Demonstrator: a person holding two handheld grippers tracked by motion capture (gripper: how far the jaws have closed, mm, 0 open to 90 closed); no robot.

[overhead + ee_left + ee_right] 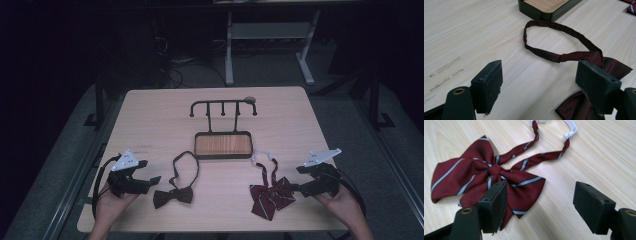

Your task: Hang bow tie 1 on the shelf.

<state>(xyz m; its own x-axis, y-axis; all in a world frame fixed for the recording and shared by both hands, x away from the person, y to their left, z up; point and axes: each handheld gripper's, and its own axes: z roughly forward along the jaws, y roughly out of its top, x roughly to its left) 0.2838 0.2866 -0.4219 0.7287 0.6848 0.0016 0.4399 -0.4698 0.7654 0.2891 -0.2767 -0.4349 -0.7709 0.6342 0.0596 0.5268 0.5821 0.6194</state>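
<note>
A pale wooden table (150,115) carried a black hook rack (223,106) with a wood-floored tray (223,145) at its centre, and two bow ties lay on the near half. The striped tie (270,194) sat near right, its bow toward the near edge and its two straps running away to a white clasp (263,156) just right of the tray, so its long axis ran near to far. The dark tie (174,195) lay near left, bow nearest the person, its closed neck loop (554,37) stretching far toward the tray along the same axis.

Both ties looked light, limp and a little slick, likely to sag and fold when lifted; the knot at each bow's centre, or the strap just beyond it, seemed the firmest place to pinch. The white clasp appeared the only brittle part.

The right gripper (300,187) rested just right of the striped bow, jaws spread wide and empty. The left gripper (152,182) sat just left of the dark bow, jaws likewise spread, pinching nothing.
</note>
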